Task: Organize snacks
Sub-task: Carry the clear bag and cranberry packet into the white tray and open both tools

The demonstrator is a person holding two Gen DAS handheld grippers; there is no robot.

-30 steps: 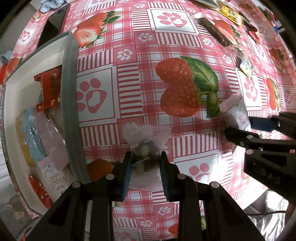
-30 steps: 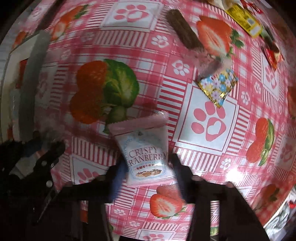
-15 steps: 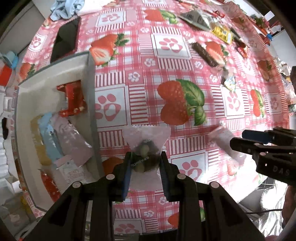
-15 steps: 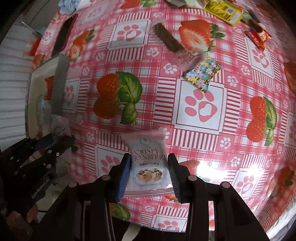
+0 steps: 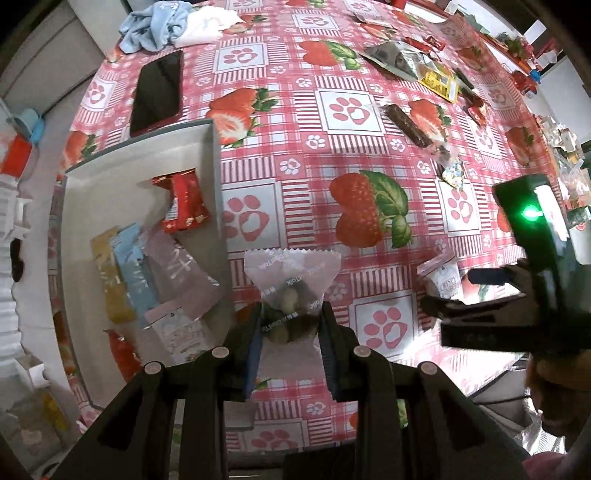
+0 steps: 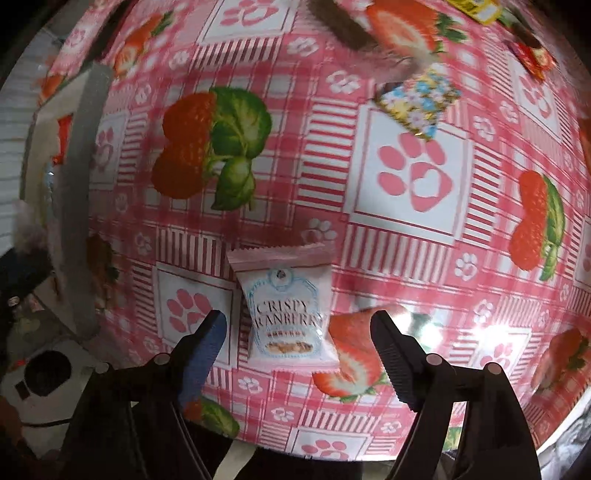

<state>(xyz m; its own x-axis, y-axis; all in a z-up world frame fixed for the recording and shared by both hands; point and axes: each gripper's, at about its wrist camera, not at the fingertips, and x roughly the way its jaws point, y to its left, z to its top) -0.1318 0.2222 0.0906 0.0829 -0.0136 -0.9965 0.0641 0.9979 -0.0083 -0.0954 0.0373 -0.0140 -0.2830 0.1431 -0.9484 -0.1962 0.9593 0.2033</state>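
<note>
Your left claw (image 5: pixel 290 328) is clamped on a clear nut packet (image 5: pixel 291 291), held above the strawberry-print surface (image 5: pixel 369 122) just right of the white tray (image 5: pixel 216 177). Inside that tray lie a red wrapper (image 5: pixel 183 203) and several pastel sachets (image 5: pixel 147 273). Your right claw (image 6: pixel 299 347) stands apart, its fingers either side of the pink Crispy Cranberry packet (image 6: pixel 286 306), well right of the tray; whether that packet touches the surface cannot be told.

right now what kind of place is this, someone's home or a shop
Most likely a home, at a dining or kitchen table: a strawberry-and-paw tablecloth, a phone and crumpled cloths left on it, loose snack packets scattered about, and a white box collecting them.
</note>
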